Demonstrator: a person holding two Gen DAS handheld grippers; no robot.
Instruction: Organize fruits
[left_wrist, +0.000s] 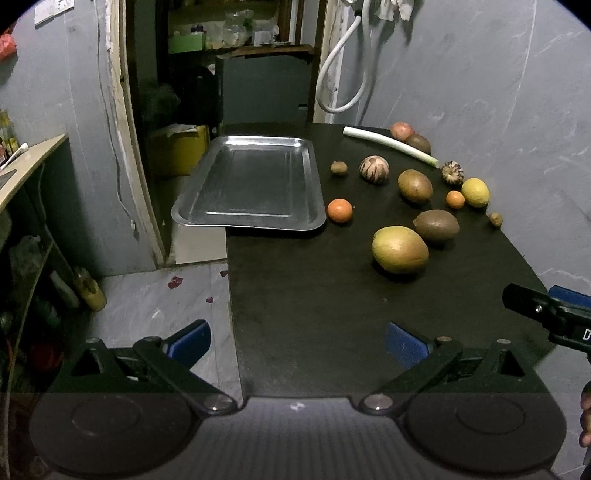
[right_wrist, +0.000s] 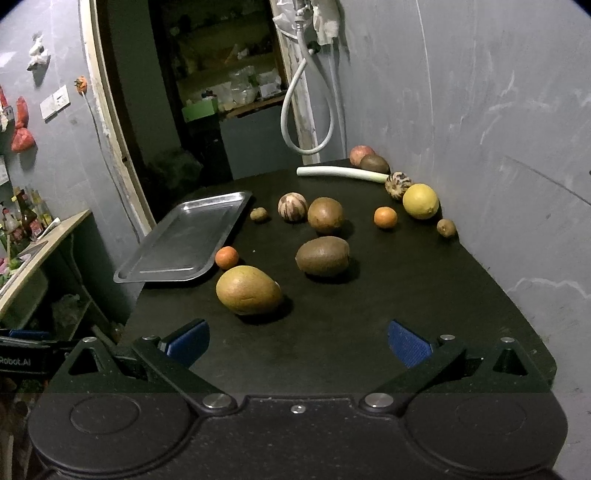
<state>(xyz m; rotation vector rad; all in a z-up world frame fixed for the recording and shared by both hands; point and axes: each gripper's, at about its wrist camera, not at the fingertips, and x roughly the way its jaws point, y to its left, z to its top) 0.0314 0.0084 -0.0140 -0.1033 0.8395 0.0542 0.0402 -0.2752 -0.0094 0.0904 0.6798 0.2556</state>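
**Hidden and cut off**

We see the right gripper (left_wrist: 554, 314) cut by the frame edge; jaws undeterminable there. The apple (right_wrist: 361, 154) sits partly behind a brown fruit (right_wrist: 375, 164). Shelf items (right_wrist: 236, 90) too dim to identify.

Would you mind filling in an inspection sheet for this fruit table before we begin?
Surface: black table, dark and matte.
Job's things: metal tray holds nothing and overhangs the table's left edge; mango nearest, small orange beside the tray, lemon near the wall; other brown and striped fruits are scattered to the right of the tray, none in it.
Clutter: leek stalk lying at the far end.
Grippers: left gripper and right gripper both open, holding nothing.
Cables: white hose looped on the wall behind.
Surroundings: grey walls, dark doorway, side shelf with bottles.
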